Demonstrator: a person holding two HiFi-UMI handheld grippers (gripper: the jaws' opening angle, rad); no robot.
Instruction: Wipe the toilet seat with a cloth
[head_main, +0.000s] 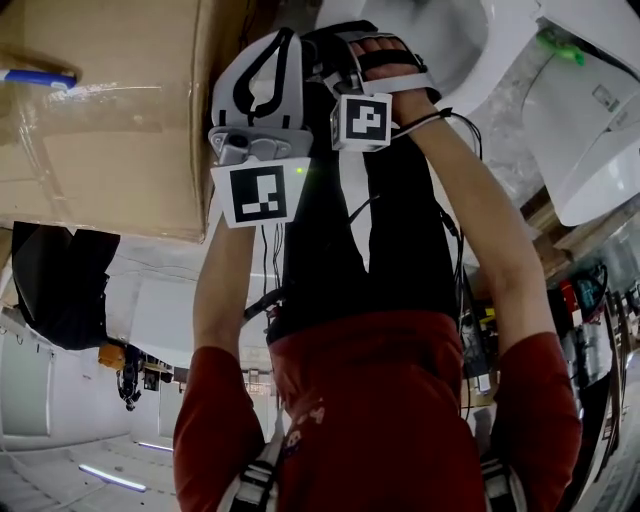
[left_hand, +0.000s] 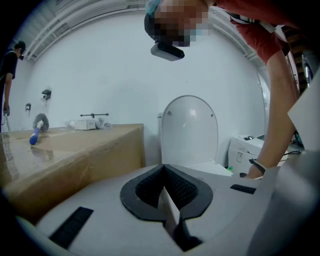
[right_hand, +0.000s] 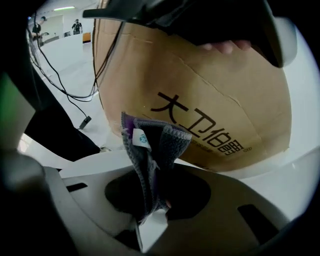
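Note:
In the left gripper view the white toilet (left_hand: 190, 131) stands ahead with its lid raised. My left gripper (left_hand: 165, 192) is shut with nothing between its jaws. In the right gripper view my right gripper (right_hand: 150, 220) is shut on a grey and purple cloth (right_hand: 150, 150) with a small white tag, which stands up from the jaws. In the head view both grippers are held close together, the left gripper (head_main: 258, 105) beside the right gripper (head_main: 368, 80), in front of the toilet bowl (head_main: 450, 40). The cloth is hidden in that view.
A large cardboard box (left_hand: 70, 155) stands left of the toilet, with a blue-handled brush (left_hand: 35, 135) and small items on top. The box (right_hand: 200, 95) fills the right gripper view. A white unit (left_hand: 247, 147) stands right of the toilet. Cables lie on the floor (right_hand: 75, 95).

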